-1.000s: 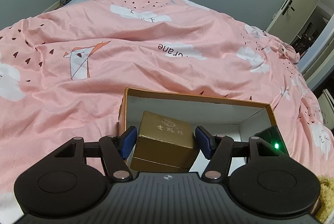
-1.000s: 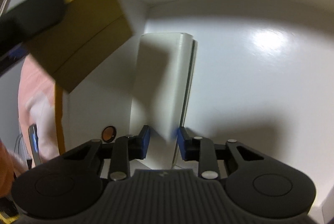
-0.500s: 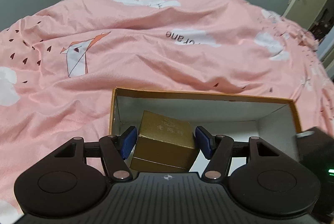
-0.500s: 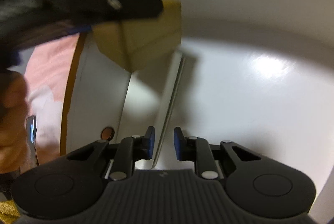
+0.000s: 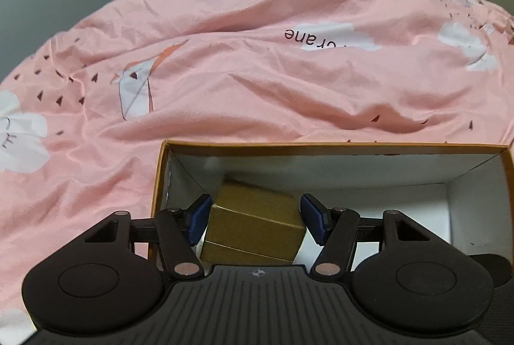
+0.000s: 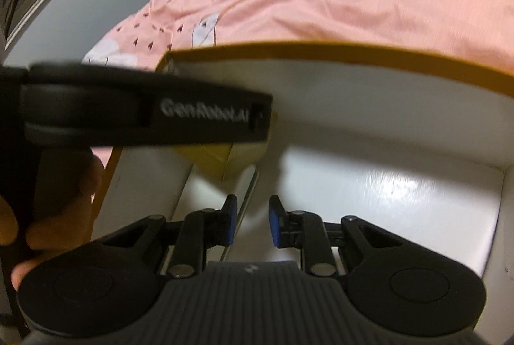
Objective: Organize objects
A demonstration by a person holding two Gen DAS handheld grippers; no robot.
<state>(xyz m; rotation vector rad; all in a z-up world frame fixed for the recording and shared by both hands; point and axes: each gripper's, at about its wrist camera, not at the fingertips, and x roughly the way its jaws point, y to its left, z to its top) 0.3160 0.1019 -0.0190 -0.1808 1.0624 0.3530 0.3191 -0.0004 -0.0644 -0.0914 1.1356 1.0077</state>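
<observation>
Left gripper [image 5: 255, 219] with its jaws closed on the two side faces of a gold gift box [image 5: 253, 224], which is tilted and held inside the left end of an open cardboard box [image 5: 334, 146] lying on a bed with a pink duvet [image 5: 257, 62]. From the right wrist view the gold box [image 6: 221, 162] hangs above the white floor of the cardboard box [image 6: 321, 52]; whether its lower corner touches that floor cannot be told. Right gripper [image 6: 252, 224] with jaws slightly parted and holding nothing, next to a thin white divider panel [image 6: 247, 194] that stands in the cardboard box. Handling, as judged: the gold box appears to be rigid, lidded card, light and smooth-faced, with a visible seam between lid and base; a grip across opposite flat sides below that seam, as here, should keep the lid from lifting, while hard squeezing could dent the walls
</observation>
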